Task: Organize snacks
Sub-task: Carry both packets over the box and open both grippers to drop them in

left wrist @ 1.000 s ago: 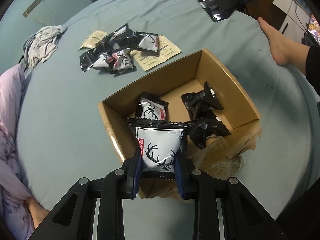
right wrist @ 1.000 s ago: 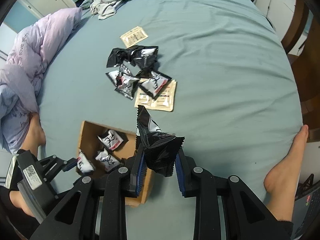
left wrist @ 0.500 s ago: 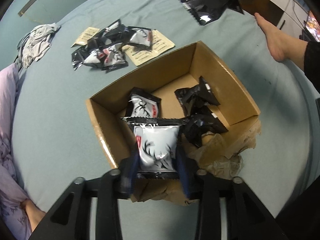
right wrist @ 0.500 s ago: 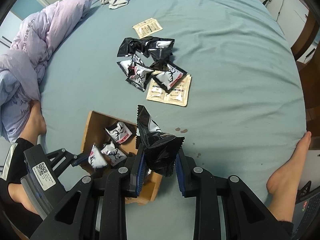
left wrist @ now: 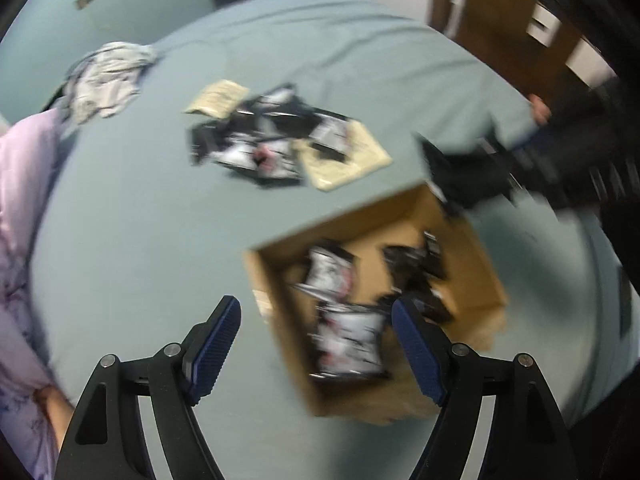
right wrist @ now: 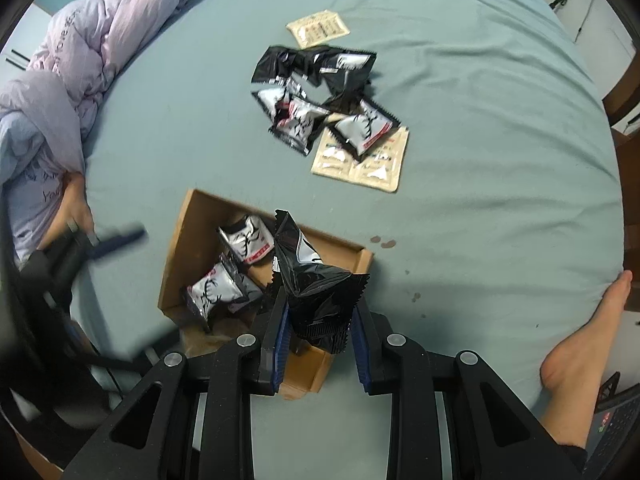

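right gripper clamps a black snack packet over the cardboard box; left gripper is spreading wide with nothing between its pads.

nearest the left wrist camera, the blue pads stand apart and are opening above the box's near corner, and a white-fronted packet lies loose inside the box just beyond them, with other white and black packets further in. past the box, on the blue-grey sheet, a heap of loose packets rests partly on a beige sachet sheet, with a smaller beige sachet behind it. a lilac quilt lies at the far left, and a bare foot rests at the right edge.
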